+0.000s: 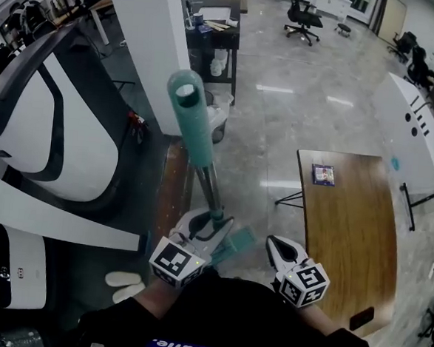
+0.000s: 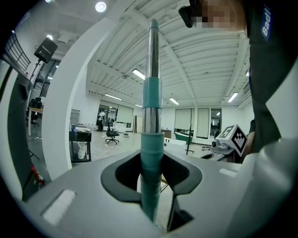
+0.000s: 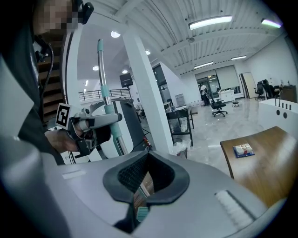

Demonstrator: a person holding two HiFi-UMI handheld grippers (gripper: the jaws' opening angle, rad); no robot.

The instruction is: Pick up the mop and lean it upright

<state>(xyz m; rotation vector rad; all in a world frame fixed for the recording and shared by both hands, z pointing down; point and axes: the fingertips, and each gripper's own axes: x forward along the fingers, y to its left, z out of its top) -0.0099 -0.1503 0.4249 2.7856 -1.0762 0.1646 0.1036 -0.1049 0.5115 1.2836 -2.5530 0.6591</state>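
Left of frame: white rounded machine [image 1: 50,120], then white pillar [image 1: 148,45], probably the leaning spot. Centre: mop [image 1: 193,123] is picked up, handle near upright, left gripper [image 1: 212,224] clamped on its teal sleeve. Leaning and release remain. Right gripper [image 1: 277,246] sits just beside it, jaws together, empty. Wooden table [image 1: 353,238] at right crowds the path.

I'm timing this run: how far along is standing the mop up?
Done: the mop stands roughly upright. In hand: the left tongs clamp its pole; the right tongs hold nothing. Left: resting it against a support, perhaps the white pillar; it touches none yet.
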